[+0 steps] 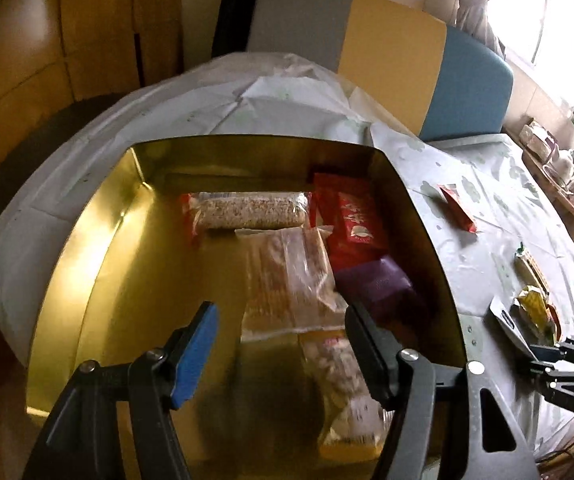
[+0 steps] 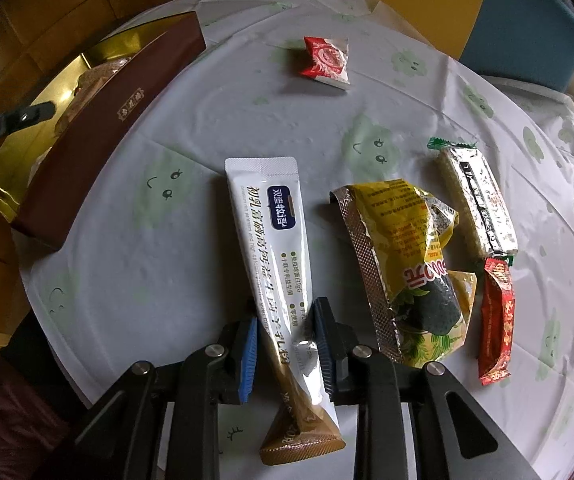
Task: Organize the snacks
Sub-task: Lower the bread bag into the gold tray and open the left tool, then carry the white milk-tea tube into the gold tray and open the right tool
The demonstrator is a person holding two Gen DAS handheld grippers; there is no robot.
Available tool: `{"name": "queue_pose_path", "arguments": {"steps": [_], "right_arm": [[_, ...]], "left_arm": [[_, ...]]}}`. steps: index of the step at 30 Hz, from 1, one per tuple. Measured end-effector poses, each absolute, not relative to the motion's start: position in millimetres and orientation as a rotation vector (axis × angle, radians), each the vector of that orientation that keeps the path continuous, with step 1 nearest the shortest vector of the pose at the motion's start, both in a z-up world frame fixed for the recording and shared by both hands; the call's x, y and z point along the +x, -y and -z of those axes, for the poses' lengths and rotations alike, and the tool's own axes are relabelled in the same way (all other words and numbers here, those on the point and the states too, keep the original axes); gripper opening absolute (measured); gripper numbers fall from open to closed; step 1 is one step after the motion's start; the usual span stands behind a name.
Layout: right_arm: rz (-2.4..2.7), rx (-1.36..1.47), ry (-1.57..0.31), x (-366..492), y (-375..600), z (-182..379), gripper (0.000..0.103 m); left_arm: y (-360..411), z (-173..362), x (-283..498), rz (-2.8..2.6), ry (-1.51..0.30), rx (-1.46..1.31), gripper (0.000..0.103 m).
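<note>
Gold foil lines the open gift box [image 1: 87, 264] that fills the left wrist view, and the left gripper [image 1: 283, 360] hangs over it with its jaws as wide as they go and nothing pressed between the pads. Below and between the fingers lie a clear bag of pale puffed pieces [image 1: 347, 396] at about five o'clock and a clear packet of brown brittle [image 1: 287, 280] near the centre. A cereal bar in clear wrap [image 1: 247, 212] sits at twelve o'clock, with a red packet [image 1: 351, 224] and a purple packet [image 1: 379, 284] toward two o'clock. I judge this hand to be at the drop-off stage.

In the right wrist view, the right gripper [image 2: 285, 356] has its blue pads nearly closed around the lower part of a long white sachet [image 2: 275, 248] lying on the white tablecloth [image 2: 167, 280]. Whether the pads already pinch it I cannot tell for certain, though the gap is narrow. A crumpled yellow foil packet [image 2: 411, 264] lies at three o'clock, then a silver-wrapped bar [image 2: 475, 200] and a small red packet [image 2: 495, 320]; a red-and-white candy [image 2: 327, 62] sits at twelve o'clock. The box stands at ten o'clock.

Next, I think, comes lifting the sachet and carrying it up-left into the box, so the left gripper should clear out first.
</note>
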State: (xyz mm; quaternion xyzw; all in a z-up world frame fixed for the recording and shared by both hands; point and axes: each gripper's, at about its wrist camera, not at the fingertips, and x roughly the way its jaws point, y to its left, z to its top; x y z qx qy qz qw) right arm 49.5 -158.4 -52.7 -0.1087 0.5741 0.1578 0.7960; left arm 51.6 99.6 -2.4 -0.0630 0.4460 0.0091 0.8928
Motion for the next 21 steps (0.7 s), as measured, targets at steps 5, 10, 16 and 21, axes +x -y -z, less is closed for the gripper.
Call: {"name": "queue_pose_path", "arguments": {"steps": [5, 10, 16, 21], "right_arm": [[-0.336, -0.237, -1.229, 49, 159, 53, 0.028], [-0.33, -0.244, -1.224, 48, 158, 54, 0.028], [-0.323, -0.235, -1.222, 49, 158, 54, 0.028], [-0.316, -0.204, -1.226, 50, 161, 51, 0.025]], "left_arm": [[-94, -2, 39, -0.028, -0.906, -0.098, 0.067], [-92, 3, 33, -0.033, -0.919, -0.092, 0.067], [-97, 5, 28, -0.048, -0.92, -0.107, 0.067], [-109, 3, 25, -0.07, -0.906, -0.118, 0.067]]}}
